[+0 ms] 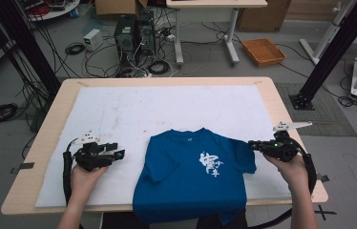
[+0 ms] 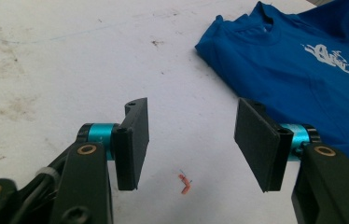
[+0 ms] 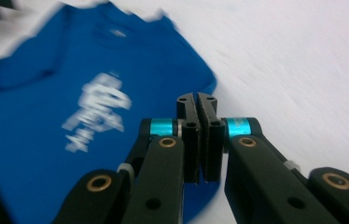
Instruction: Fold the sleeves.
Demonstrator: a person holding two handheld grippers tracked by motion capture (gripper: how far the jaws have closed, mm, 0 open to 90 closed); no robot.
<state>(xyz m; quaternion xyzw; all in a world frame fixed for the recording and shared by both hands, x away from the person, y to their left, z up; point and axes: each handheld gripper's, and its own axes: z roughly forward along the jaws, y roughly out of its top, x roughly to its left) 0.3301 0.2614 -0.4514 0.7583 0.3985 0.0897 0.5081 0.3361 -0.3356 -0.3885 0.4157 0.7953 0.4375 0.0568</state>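
I count 1 blue T-shirt (image 1: 191,179), 1 white mat (image 1: 119,109), 1 red scrap (image 2: 184,183), my 2 grippers: left (image 1: 118,153), right (image 1: 253,144).

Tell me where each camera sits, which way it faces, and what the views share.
High view: above the person's side, looking forward and down on the table; forearms, left gripper, right gripper.
Left gripper view: rides the left gripper, jaws apart over white cloth.
Right gripper view: rides the right gripper, jaws closed, blurred.
All share the blue T-shirt.
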